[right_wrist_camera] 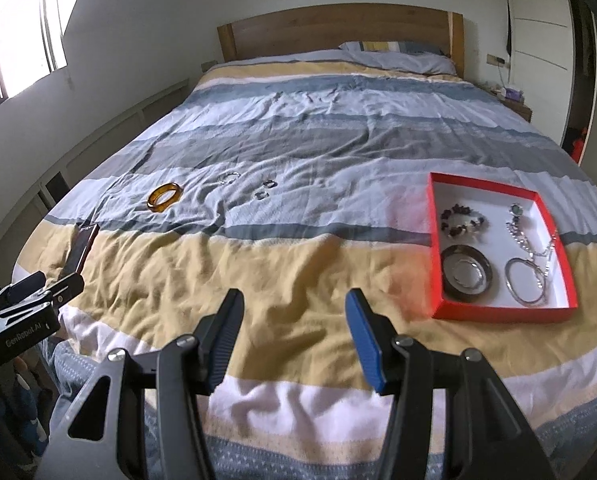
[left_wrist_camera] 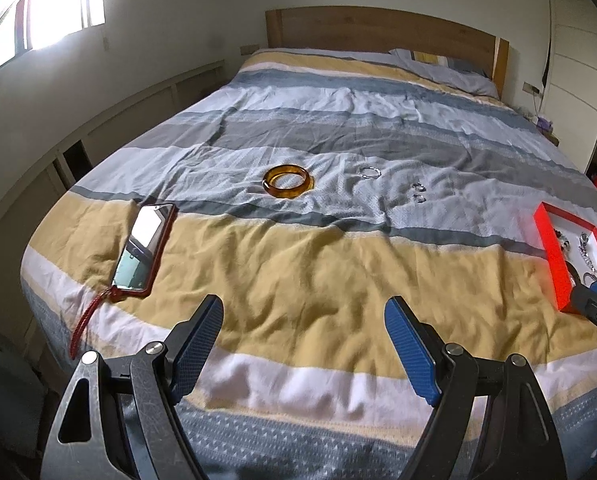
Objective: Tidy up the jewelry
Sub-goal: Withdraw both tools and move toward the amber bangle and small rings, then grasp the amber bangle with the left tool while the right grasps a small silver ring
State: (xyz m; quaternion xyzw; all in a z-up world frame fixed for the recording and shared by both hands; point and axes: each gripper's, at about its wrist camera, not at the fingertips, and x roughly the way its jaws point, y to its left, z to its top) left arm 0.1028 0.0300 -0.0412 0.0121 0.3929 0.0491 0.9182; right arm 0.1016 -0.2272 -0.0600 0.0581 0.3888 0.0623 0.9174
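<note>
An amber bangle [left_wrist_camera: 287, 180] [right_wrist_camera: 165, 197] lies on the striped bedspread, with a thin silver ring [left_wrist_camera: 369, 172] [right_wrist_camera: 229, 177] and two small rings [left_wrist_camera: 419, 192] [right_wrist_camera: 265, 189] to its right. A red tray [right_wrist_camera: 434, 240] [left_wrist_camera: 548, 256] at the right holds a beaded bracelet [right_wrist_camera: 463, 222], a dark round dish [right_wrist_camera: 467, 272], a silver bangle [right_wrist_camera: 527, 286] and a chain [right_wrist_camera: 532, 240]. My left gripper [left_wrist_camera: 303, 312] stands open and empty above the yellow band, well short of the bangle. My right gripper [right_wrist_camera: 294, 308] is open and empty too, to the left of the tray.
A phone in a red case [left_wrist_camera: 144, 248] [right_wrist_camera: 83, 246] with a red wrist cord lies at the bed's left edge. The wooden headboard [left_wrist_camera: 378, 26] and pillows are far back. The left gripper's body [right_wrist_camera: 22, 308] shows at the right view's left edge.
</note>
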